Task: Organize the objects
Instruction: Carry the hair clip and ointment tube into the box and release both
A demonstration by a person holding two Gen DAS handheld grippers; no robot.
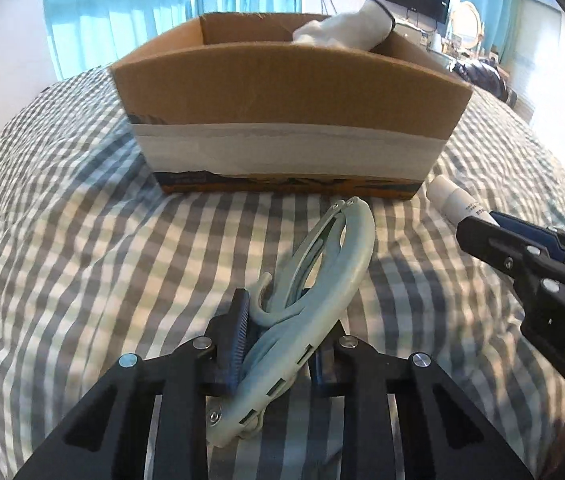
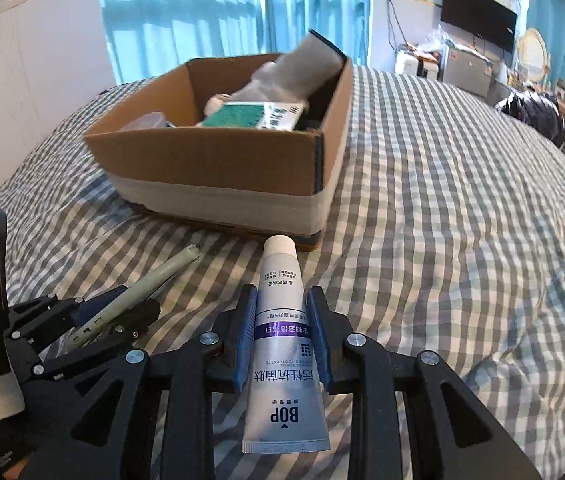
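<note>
My left gripper (image 1: 278, 320) is shut on a pale green folding hanger (image 1: 322, 280), held just above the checked bedspread, in front of the cardboard box (image 1: 282, 92). My right gripper (image 2: 282, 312) is shut on a white BOP toothpaste tube (image 2: 282, 344), cap pointing toward the box (image 2: 218, 152). The tube (image 1: 458, 200) and right gripper (image 1: 494, 232) also show at the right of the left wrist view. The left gripper (image 2: 122, 304) with the hanger (image 2: 154, 280) shows at the lower left of the right wrist view. The box holds a green pack (image 2: 254, 116), a grey-white bundle (image 2: 298, 68) and other items.
The checked bedspread (image 2: 462, 220) stretches wide to the right of the box. A dark bundle (image 2: 534, 112) lies at the bed's far right edge. A wall-mounted screen (image 2: 478, 20) and cluttered desk stand beyond. Blue curtains (image 2: 222, 12) hang behind the box.
</note>
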